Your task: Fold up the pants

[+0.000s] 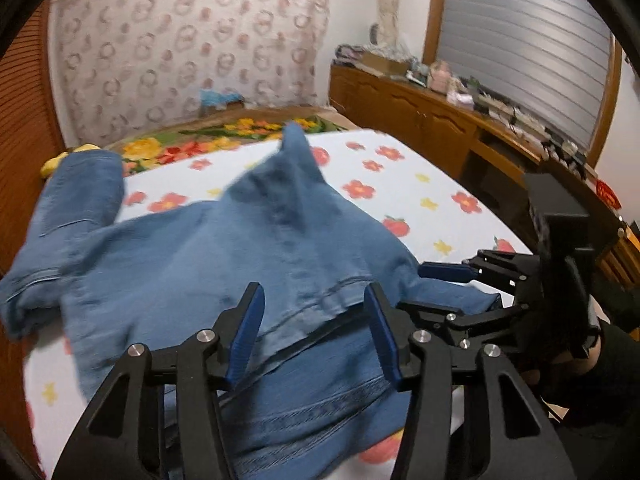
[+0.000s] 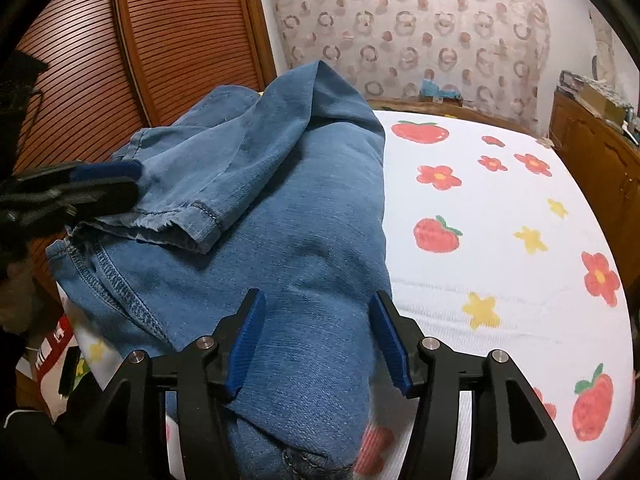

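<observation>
light: even indoor, soft shadows | blur: left view smeared, right sharper | edges: fisheye-bent, dark corners

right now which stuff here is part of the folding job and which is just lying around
Job: jeans, left gripper, right gripper, bed sheet they lie on.

Lying about: clutter on the sideboard, yellow item by the jeans, floral blanket, blue thing by the wall.
</observation>
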`<state>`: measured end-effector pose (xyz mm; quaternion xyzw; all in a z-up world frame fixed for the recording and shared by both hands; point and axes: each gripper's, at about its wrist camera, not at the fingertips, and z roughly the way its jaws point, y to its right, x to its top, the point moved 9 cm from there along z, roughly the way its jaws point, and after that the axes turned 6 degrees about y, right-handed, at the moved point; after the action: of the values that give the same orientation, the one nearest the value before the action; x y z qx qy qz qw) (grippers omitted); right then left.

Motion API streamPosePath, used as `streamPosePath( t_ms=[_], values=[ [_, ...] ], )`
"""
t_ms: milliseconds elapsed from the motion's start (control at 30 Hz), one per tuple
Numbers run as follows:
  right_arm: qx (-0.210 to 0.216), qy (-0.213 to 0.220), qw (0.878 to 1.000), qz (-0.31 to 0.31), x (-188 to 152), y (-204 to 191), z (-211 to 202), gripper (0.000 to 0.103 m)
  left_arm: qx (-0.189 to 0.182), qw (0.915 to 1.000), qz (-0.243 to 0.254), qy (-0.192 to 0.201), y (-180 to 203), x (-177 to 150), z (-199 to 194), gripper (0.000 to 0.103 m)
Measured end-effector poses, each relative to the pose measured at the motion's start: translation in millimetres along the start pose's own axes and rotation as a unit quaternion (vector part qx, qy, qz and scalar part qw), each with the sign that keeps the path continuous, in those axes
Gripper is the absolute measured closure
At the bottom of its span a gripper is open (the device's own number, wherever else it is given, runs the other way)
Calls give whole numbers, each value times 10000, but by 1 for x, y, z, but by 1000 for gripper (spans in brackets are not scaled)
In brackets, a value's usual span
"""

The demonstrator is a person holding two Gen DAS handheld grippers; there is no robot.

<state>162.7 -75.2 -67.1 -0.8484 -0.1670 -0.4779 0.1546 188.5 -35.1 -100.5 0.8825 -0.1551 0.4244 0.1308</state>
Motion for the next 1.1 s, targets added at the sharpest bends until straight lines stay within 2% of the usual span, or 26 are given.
streamPosePath(
  t_ms=[133,267,300,367,400,467,500,600,800,933,1100],
  values=[
    [-69,37,10000,-58,0,-1,0,45,-130,9994,173,-287,16,-6,22,50],
    [-65,47,10000,-52,-1,-1,-2,45,-38,9983,356,-467,21,-12,37,51],
    [-49,41,10000,-33,-1,-1,-2,45,-10,9981,407,-473,21,-12,38,54],
    [-25,33,10000,-9,0,0,-3,45,77,9978,453,-473,17,-11,38,72],
    [-26,33,10000,-8,1,1,-3,45,53,9979,456,-451,16,-10,36,75],
    [-46,38,10000,-28,2,1,-2,45,108,9982,467,-363,13,-4,32,93],
    [-52,41,10000,-32,2,1,-2,45,170,9984,454,-284,8,0,26,94],
    [-47,42,10000,-28,1,2,-3,45,288,9990,319,-106,-9,13,15,96],
    [-57,46,10000,-49,0,3,-3,45,886,9959,25,190,-78,45,-13,96],
    [-76,54,9999,-67,0,3,-3,45,1334,9906,-71,279,-122,59,-28,96],
    [-149,81,9997,-158,-1,2,-5,45,1594,9867,-202,231,-161,62,-34,96]
  ],
)
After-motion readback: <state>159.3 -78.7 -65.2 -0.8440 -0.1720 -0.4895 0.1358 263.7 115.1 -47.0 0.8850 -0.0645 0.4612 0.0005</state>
